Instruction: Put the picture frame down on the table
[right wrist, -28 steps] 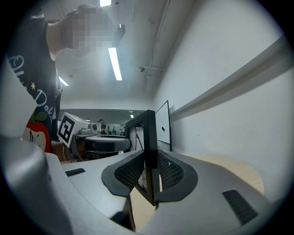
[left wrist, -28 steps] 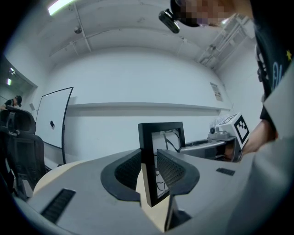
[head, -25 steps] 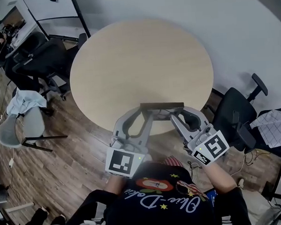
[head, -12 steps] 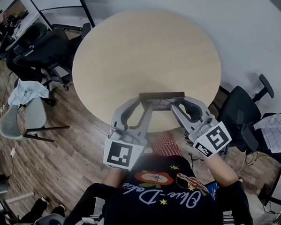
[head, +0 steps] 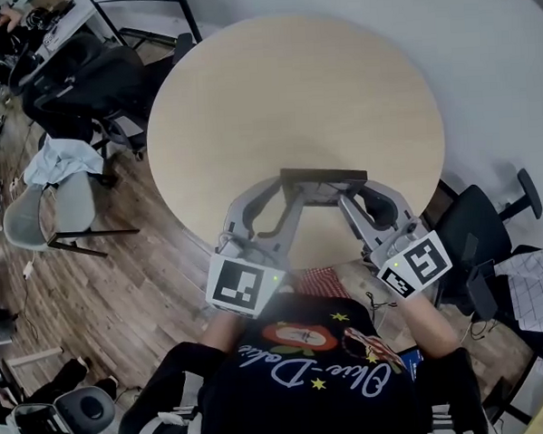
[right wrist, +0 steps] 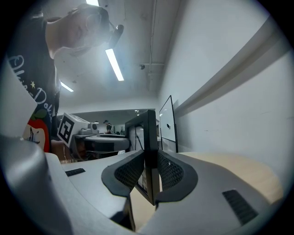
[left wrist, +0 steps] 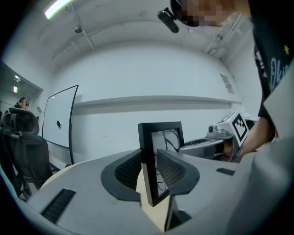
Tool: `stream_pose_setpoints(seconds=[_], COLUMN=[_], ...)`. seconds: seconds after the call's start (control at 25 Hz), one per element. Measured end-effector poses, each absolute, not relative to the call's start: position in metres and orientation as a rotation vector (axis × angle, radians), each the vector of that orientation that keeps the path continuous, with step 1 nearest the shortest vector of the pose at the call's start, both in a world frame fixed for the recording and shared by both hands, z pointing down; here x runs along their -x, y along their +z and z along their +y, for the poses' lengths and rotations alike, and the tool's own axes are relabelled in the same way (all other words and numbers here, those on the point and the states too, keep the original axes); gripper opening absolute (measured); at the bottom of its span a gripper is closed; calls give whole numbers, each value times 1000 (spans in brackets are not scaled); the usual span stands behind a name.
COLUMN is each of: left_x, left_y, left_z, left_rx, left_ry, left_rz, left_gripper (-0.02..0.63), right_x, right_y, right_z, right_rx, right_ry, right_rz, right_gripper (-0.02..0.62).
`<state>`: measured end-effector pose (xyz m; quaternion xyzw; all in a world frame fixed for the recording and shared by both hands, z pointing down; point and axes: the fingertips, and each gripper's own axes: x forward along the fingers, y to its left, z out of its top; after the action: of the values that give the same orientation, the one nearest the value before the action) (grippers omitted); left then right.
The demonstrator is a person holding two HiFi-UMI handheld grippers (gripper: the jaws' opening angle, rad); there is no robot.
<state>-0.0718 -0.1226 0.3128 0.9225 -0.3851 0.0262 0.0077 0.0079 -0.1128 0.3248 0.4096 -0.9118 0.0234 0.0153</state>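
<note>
Standing upright, the picture frame (head: 324, 175) is over the near edge of the round table (head: 292, 92), and from the head view only its dark top edge shows, so its long axis there runs left to right. Its glazed face is turned toward the person on the near side and its back toward the far side of the table. Whether its lower edge touches the tabletop cannot be told. The left gripper (head: 293, 190) is clamped on the frame's left upright; in the left gripper view the black bar sits squarely between the two dark ribbed pads (left wrist: 131, 170), with both pads pressed against it. The right gripper (head: 345, 191) grips the right upright in the same way, its jaws closed tight on the black border in the right gripper view. Both grippers reach in from the near side, their marker cubes close to the person's chest. Black office chairs (head: 83, 81) stand on the wooden floor (head: 121, 292) at the far left, and another chair (head: 477, 237) sits to the right.
</note>
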Motion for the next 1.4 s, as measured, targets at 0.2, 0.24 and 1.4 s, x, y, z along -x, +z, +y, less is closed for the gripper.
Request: stream_pose_setpoints(seconds=[0.2,0.24,1.4], left_x=[55,52,12], left_y=[320,322,424], left_z=[-147,-151,-233], left_rx=[-2863,-2861,-2684], left_ry=[100,106,361], left_rz=[-1231,-1237,-1281], left_gripper=[94,94,94], right_x=[-25,-28,-67], right_y=[333,334,440], right_z=[-138,-143,-229], right_rx=[-1242,-1234,-1067], right_ry=[89,95,464], right_rz=[-2841,-2842,-2738], right_gripper=[71,71,71])
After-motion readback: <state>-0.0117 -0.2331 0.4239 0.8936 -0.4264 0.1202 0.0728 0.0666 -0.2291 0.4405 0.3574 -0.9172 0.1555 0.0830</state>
